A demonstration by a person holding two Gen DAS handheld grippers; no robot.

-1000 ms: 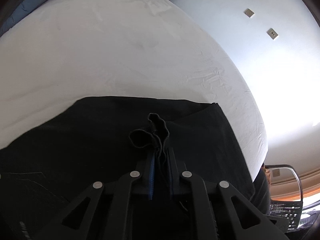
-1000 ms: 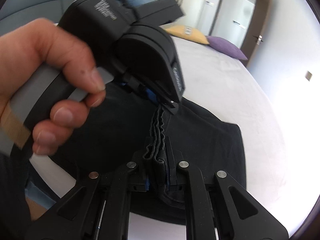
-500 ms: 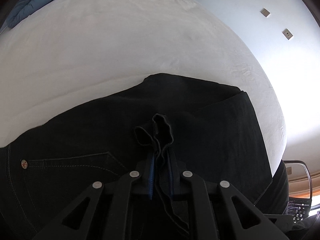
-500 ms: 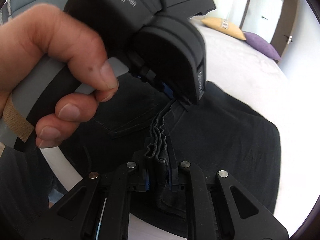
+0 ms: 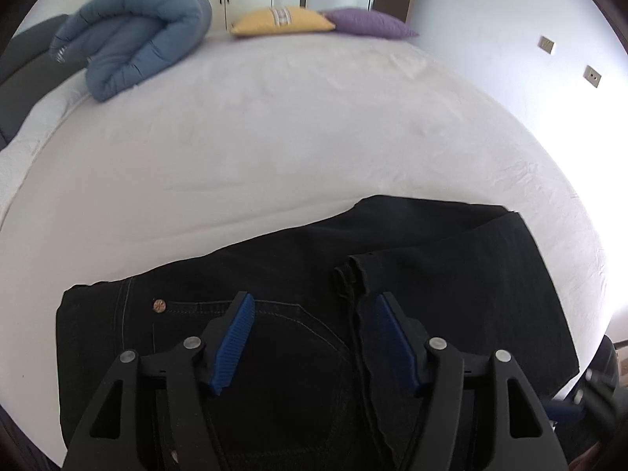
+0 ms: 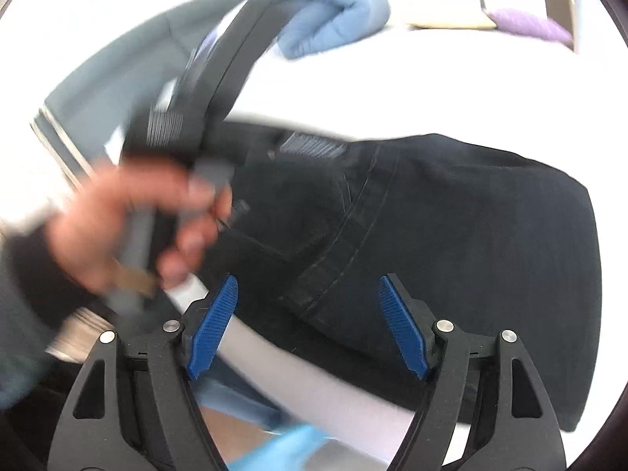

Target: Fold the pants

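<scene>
The black pants [image 5: 451, 259] lie folded on the white bed [image 5: 274, 129], near its front edge. A bunched hem [image 5: 351, 274] rests on top of them. My left gripper [image 5: 314, 314] is open and empty, just above the pants, with a copper rivet [image 5: 159, 305] to its left. In the right wrist view the pants [image 6: 471, 212] show their waistband and a pocket seam. My right gripper [image 6: 308, 298] is open and empty above their near edge. The left hand and its gripper body [image 6: 219, 78] are blurred at the left of that view.
A rolled blue duvet [image 5: 133, 39] lies at the bed's far left. A yellow pillow [image 5: 282, 19] and a purple pillow [image 5: 365, 23] lie at the far end. A wall with sockets [image 5: 545, 45] runs along the right. A dark headboard [image 5: 27, 62] is at the left.
Both grippers have let go of the bunched pants fabric and opened. The fabric now lies on the folded pants. Both grippers have pulled back and up; the right wrist view is motion-blurred.
</scene>
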